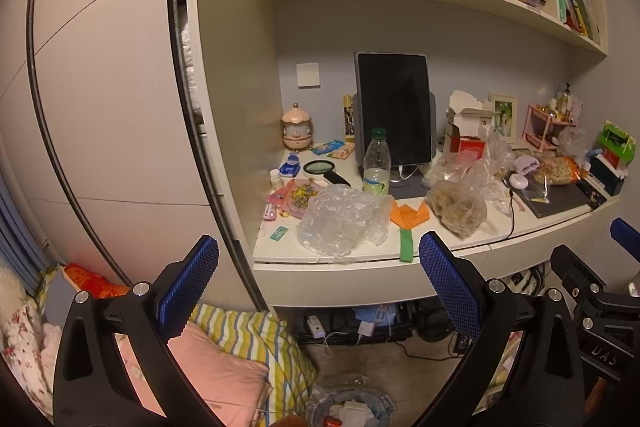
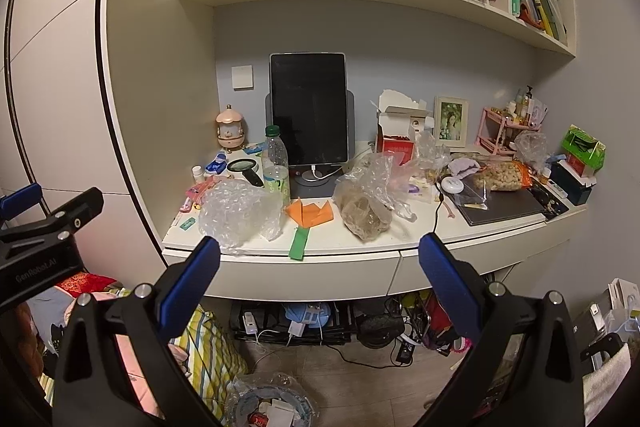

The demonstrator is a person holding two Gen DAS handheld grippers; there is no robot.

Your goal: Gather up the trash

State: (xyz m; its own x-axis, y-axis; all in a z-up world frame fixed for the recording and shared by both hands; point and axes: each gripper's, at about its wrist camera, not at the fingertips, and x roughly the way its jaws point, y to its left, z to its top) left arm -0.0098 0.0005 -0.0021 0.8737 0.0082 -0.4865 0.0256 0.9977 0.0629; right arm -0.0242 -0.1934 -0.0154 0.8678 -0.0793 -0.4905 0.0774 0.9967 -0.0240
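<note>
We see one bin point(image 2: 272, 407), apparently lined, on the floor below both grippers. Left gripper point(image 1: 318, 267) and right gripper point(image 2: 320, 263) hover spread wide, empty. One bubble wrap point(image 2: 236, 213) and one paper tulip point(image 2: 308, 217) lie on the desk point(image 2: 360, 251).

Black tongs point(image 1: 319, 267) — blue textured pads point(image 1: 188, 287), silver screws.

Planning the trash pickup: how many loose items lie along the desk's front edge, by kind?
Crumpled bubble wrap: 1
Plastic bottle: 1
Orange-and-green folded paper: 1
Clear plastic bag with contents: 1
Total: 4
</note>
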